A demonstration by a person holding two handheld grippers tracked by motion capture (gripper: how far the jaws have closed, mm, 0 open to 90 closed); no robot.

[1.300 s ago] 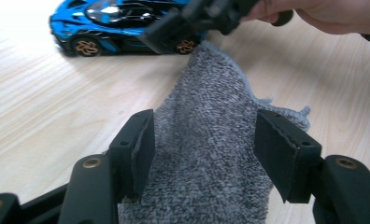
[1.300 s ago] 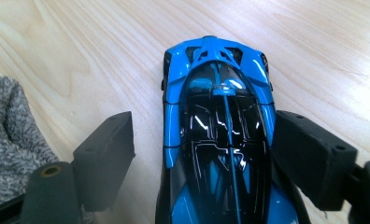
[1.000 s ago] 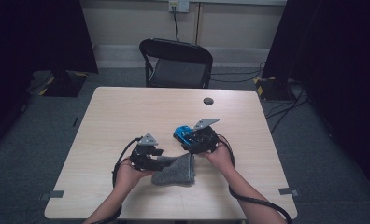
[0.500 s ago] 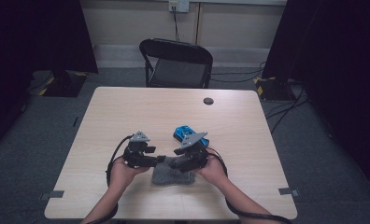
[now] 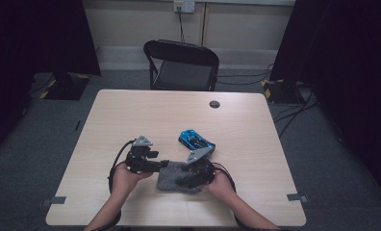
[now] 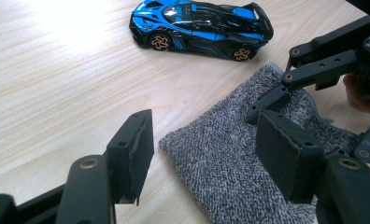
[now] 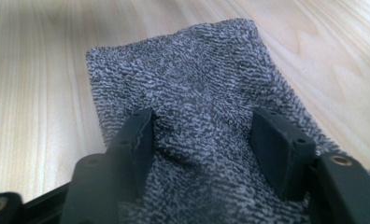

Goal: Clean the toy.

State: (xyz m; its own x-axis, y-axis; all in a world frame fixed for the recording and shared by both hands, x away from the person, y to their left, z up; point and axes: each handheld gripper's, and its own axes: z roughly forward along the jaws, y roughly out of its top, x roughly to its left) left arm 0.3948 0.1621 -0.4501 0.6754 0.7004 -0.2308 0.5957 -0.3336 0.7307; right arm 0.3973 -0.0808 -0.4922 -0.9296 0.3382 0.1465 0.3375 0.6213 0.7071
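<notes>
Since the earlier frames our right gripper (image 5: 194, 169) has come nearer and lower, from beside the blue toy car (image 5: 196, 139) down onto the grey cloth (image 5: 175, 177), its jaws closing and then easing apart slightly; our left gripper (image 5: 160, 164) has barely shifted. In the right gripper view the jaws stand spread with a raised ridge of cloth (image 7: 192, 116) between them, tips on the fabric; we cannot tell if the pads press it. The left gripper view shows its jaws spread astride the cloth's left corner (image 6: 230, 163), holding nothing, with the car (image 6: 199, 25) beyond. The cloth lies near the tabletop's (image 5: 256, 125) near edge, long axis running left to right.
</notes>
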